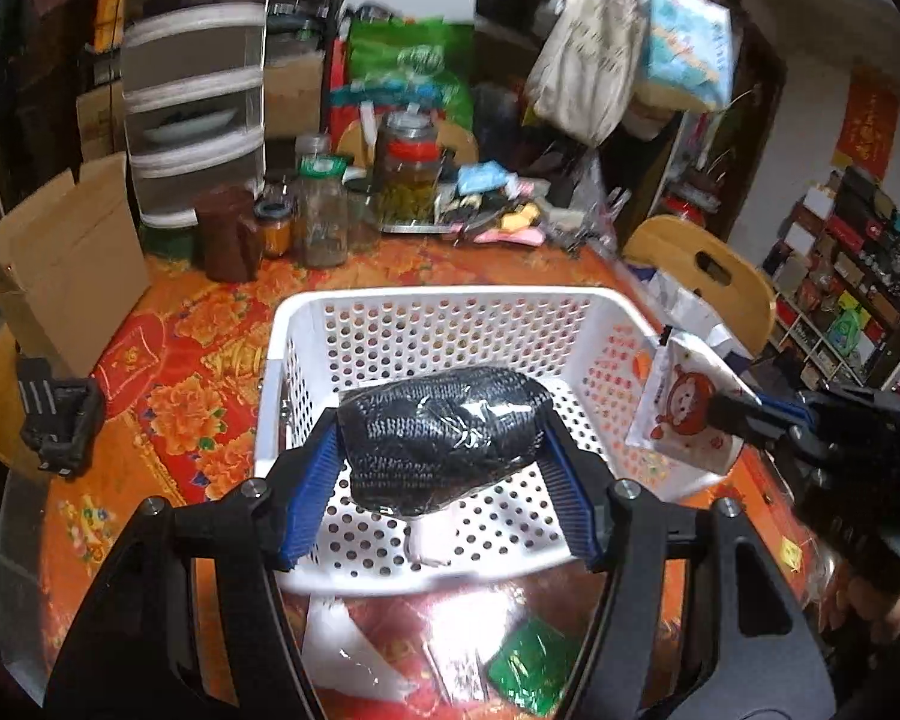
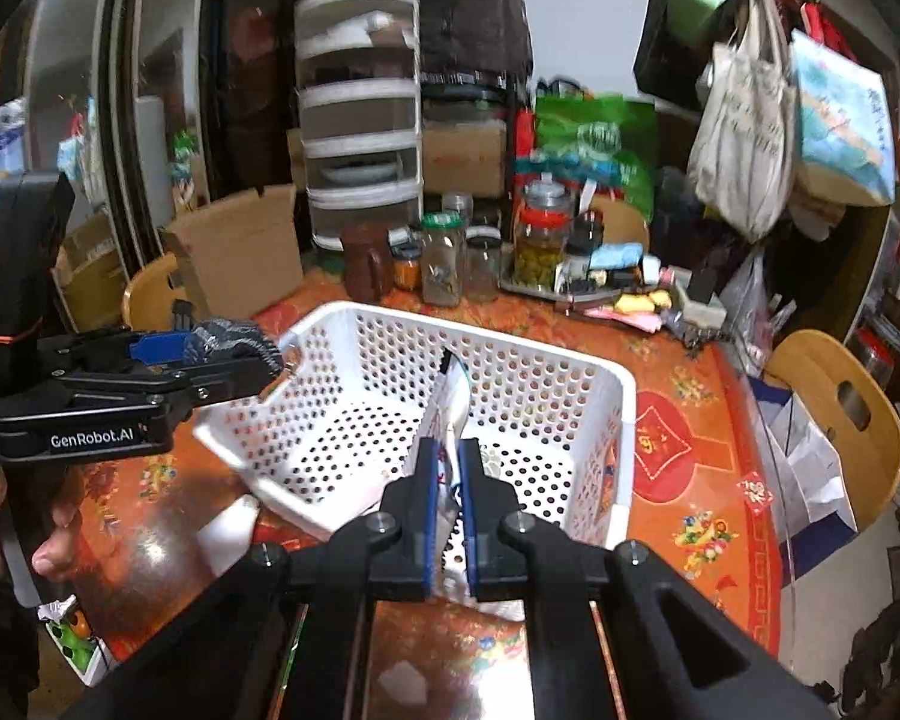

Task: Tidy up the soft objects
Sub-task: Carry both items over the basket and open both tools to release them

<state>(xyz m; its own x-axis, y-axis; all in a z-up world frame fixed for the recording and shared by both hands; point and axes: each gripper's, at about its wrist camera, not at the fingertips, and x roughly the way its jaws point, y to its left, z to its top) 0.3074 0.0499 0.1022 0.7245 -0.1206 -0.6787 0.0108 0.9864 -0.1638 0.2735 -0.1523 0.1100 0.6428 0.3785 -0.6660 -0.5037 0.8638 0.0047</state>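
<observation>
A white perforated basket [image 1: 426,306] stands on the table; it also shows in the right wrist view [image 2: 600,378]. My left gripper [image 1: 441,429] is shut on a dark knitted item wrapped in clear plastic [image 1: 444,432] and holds it over the basket's near side. In the right wrist view that gripper [image 2: 270,360] holds the dark bundle [image 2: 228,339] above the basket's left rim. My right gripper [image 2: 450,453] is shut on a white cartoon-printed packet [image 2: 450,414], held edge-on over the basket. The packet [image 1: 684,402] hangs at the basket's right rim in the left wrist view.
The table has a red-orange floral cloth [image 1: 168,396]. Jars [image 1: 321,222], a cardboard box [image 1: 66,258] and a drawer tower [image 1: 192,78] stand at the back. Wooden chairs [image 2: 840,414] flank the table. A green packet [image 1: 534,669] lies in front of the basket.
</observation>
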